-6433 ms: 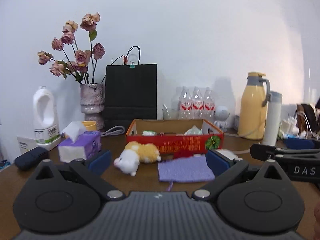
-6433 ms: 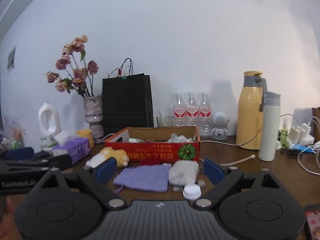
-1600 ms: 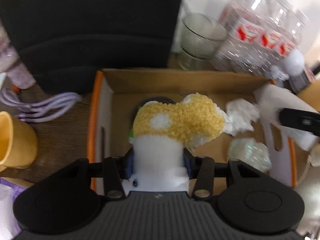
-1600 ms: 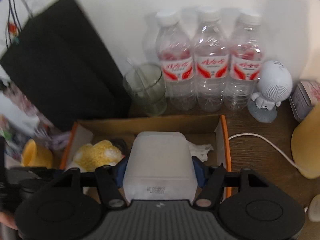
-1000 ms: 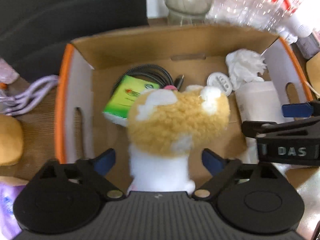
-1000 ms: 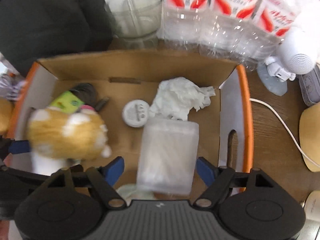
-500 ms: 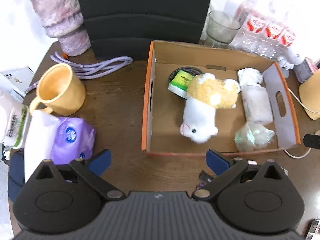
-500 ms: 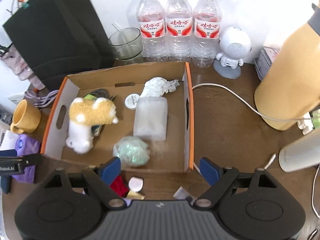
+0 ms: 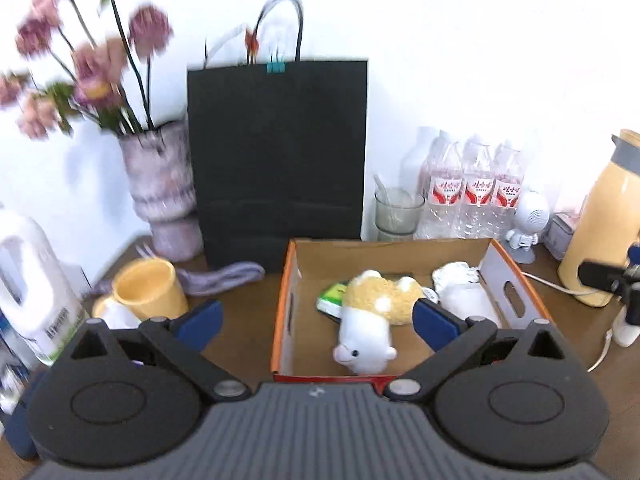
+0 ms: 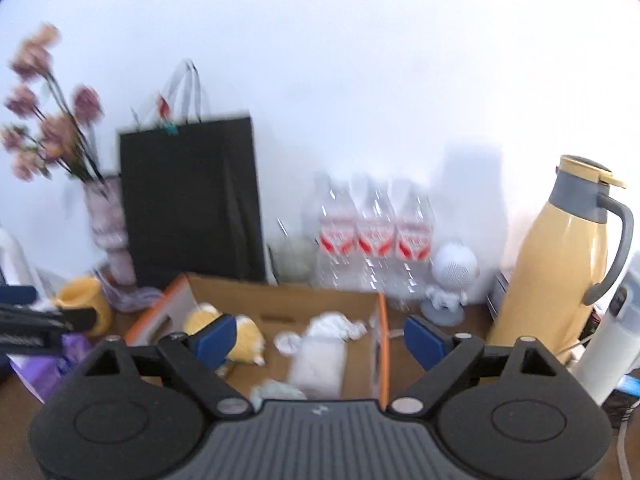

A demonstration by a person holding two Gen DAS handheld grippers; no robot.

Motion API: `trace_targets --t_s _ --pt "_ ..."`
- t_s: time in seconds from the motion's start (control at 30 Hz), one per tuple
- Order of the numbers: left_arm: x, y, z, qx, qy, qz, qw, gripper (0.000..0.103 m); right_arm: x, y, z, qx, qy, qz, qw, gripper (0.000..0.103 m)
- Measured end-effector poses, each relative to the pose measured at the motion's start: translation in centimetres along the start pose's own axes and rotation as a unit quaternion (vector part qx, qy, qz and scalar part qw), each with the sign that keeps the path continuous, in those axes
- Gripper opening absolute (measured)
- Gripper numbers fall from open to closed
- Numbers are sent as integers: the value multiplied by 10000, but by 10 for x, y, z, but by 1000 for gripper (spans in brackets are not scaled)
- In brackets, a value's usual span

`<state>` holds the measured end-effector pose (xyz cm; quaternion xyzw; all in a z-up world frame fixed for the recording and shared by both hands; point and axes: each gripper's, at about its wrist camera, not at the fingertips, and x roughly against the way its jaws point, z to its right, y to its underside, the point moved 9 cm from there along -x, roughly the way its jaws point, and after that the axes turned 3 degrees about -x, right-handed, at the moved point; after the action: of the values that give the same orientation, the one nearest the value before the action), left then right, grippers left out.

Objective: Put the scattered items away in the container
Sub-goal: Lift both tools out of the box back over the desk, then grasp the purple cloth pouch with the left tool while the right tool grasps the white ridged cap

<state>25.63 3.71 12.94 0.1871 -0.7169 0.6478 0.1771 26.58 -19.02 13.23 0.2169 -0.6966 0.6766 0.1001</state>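
A white wall backed the brown counter (image 9: pixel 248 332), where a black bag (image 9: pixel 278 156), a vase (image 9: pixel 162 196) of flowers, three bottles (image 9: pixel 474 200) and a yellow flask (image 10: pixel 560 264) stood along the rear, out of the way of the work. In front of the bag sat the box (image 9: pixel 286 312), open-topped and low-walled, which suited dropping things in from above. The plush (image 9: pixel 370 328) lay on its side on the box floor, head toward the near wall, beside a green packet (image 9: pixel 330 300); a frosted tub (image 10: pixel 318 362), crumpled tissue (image 10: pixel 334 326) and a small cap (image 10: pixel 286 342) lay in the right half. A mug (image 9: pixel 150 290) and a purple pack (image 10: pixel 44 368) stood outside to the left, probably not part of the job.

The left tool (image 9: pixel 316 318) hung released, its jaws spread wide with nothing between them, short of the box. The right tool (image 10: pixel 316 338) was likewise empty: its jaws had just been opening and stood wide apart, touching nothing.
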Motion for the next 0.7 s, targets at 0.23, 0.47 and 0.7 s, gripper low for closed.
trace_targets --t_s 0.23,0.47,0.7 --pt "35 21 9 342 1 1259 9914 103 27 27 -11 3 -15 936 9956 91" --pt "37 33 13 220 68 1322 9910 103 29 36 -26 157 -27 994 9949 91" --pt "96 81 6 282 137 1470 9886 103 80 73 -19 165 295 905 9953 91"
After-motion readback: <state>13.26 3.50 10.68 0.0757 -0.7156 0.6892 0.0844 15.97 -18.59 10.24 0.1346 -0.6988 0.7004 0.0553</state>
